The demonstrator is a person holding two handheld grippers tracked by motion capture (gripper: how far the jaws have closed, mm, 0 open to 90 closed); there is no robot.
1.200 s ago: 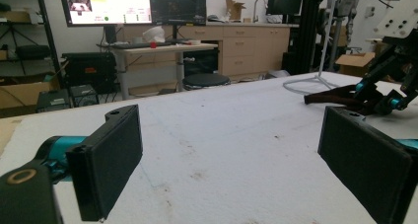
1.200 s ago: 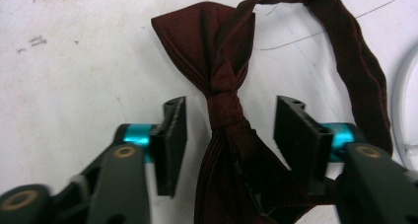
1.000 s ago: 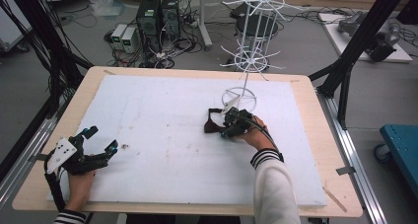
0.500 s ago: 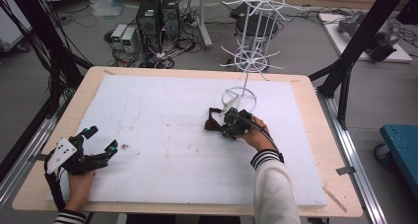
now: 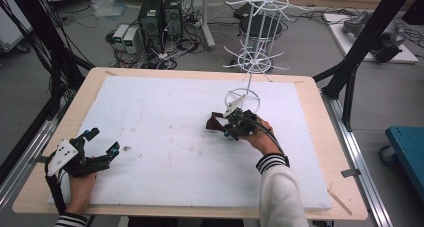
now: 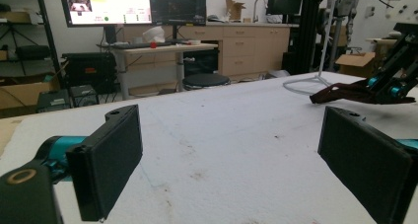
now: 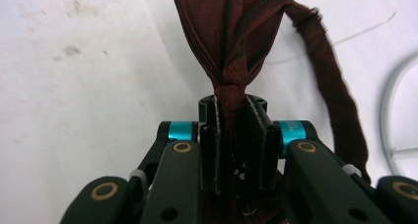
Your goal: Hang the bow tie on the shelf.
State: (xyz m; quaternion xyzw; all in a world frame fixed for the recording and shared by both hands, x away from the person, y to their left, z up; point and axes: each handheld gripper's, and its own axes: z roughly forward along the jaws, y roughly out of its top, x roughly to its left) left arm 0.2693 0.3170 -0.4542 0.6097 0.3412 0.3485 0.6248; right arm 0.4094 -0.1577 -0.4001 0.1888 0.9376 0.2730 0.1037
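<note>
A dark red bow tie lies on the white foam board, right of the middle. My right gripper is shut on its knot, and the pads press on the fabric from both sides. The tie's strap trails off to the right. From above, the bow tie sticks out to the left of the right gripper. My left gripper rests at the front left of the board, open, with nothing between its jaws. Its own camera shows the bow tie far off.
A tall white wire rack stands at the back, and its ring base lies just behind the right gripper. The board covers most of a wooden table. Black frame posts flank the table, and computers and cables sit on the floor beyond.
</note>
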